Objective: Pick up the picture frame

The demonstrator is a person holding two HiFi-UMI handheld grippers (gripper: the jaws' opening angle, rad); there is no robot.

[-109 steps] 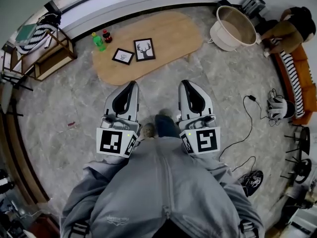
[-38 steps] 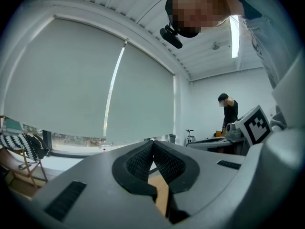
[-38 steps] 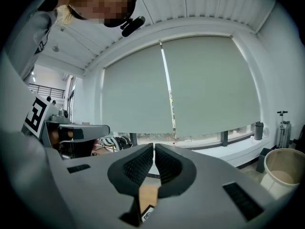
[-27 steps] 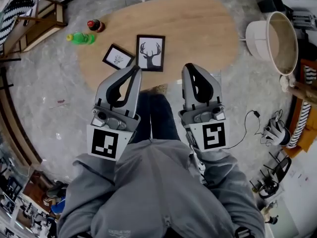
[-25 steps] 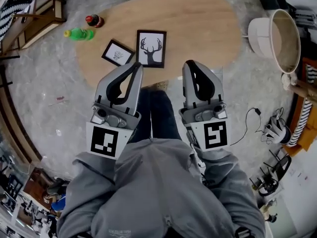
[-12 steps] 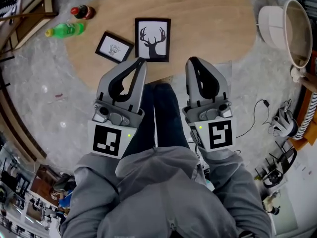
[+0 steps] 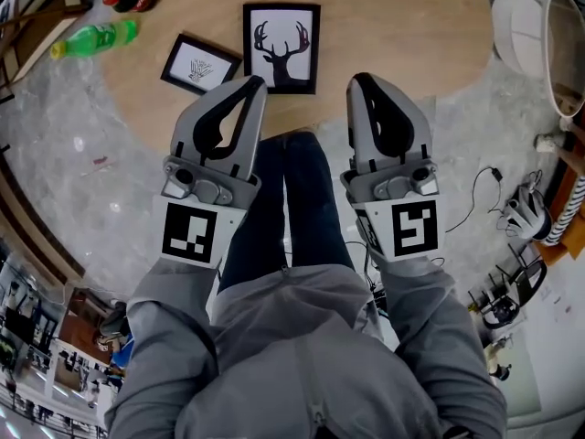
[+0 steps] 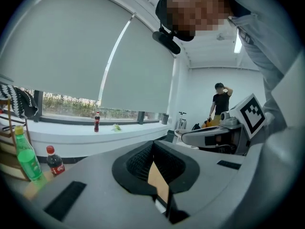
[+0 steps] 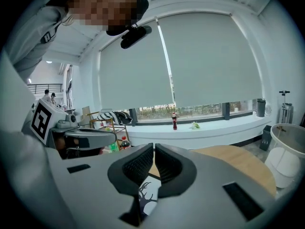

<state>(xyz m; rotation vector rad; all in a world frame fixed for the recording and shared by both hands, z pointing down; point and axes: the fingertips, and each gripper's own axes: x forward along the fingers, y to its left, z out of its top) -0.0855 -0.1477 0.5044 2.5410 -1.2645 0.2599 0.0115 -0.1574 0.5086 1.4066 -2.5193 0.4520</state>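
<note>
Head view, green bottle, small frame beside picture frame

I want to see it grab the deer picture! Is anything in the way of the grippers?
Nothing visible is in the way. The deer picture lies flat on the table, right by the tips of the left gripper and right gripper. Both are shut.

I read no legible text, number or brand name in any view. The red label on the dark bottle is too small to resolve. The cubes on the left gripper and right gripper carry black-and-white square code markers only, with no characters.
</note>
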